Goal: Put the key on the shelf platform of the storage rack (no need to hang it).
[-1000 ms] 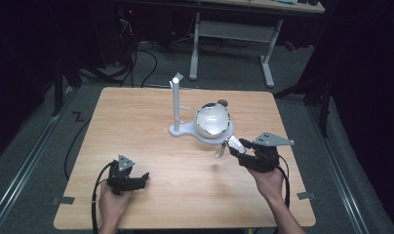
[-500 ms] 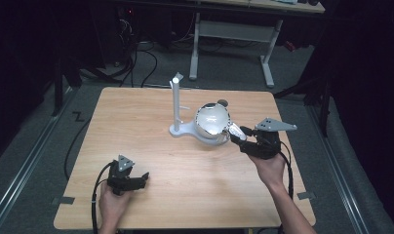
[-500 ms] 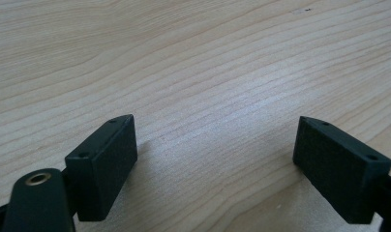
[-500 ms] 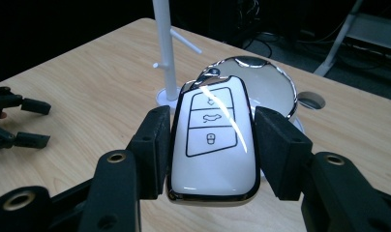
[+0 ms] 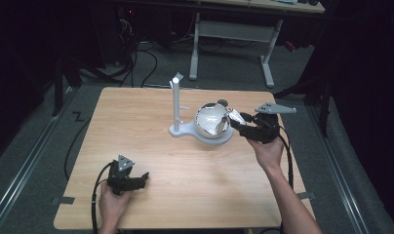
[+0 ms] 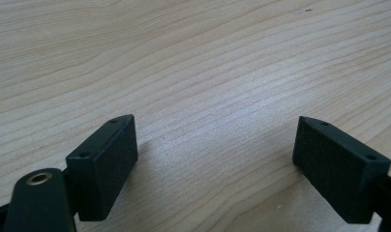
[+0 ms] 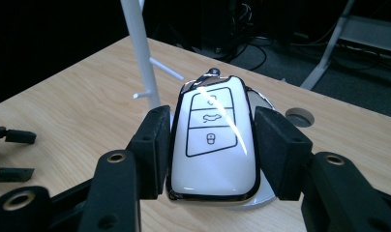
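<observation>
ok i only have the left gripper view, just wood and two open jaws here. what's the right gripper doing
Observer: The right gripper is shut on a white car key fob, pads on both long edges.
Operator: where is that on the table
Observer: At the far right, beside a shiny bowl on a white stand.
Operator: fob face up?
Observer: Yes, three button icons face the right gripper's camera.
Operator: and where's my left gripper
Observer: The left gripper sits low at the near left of the table, jaws empty.
</observation>
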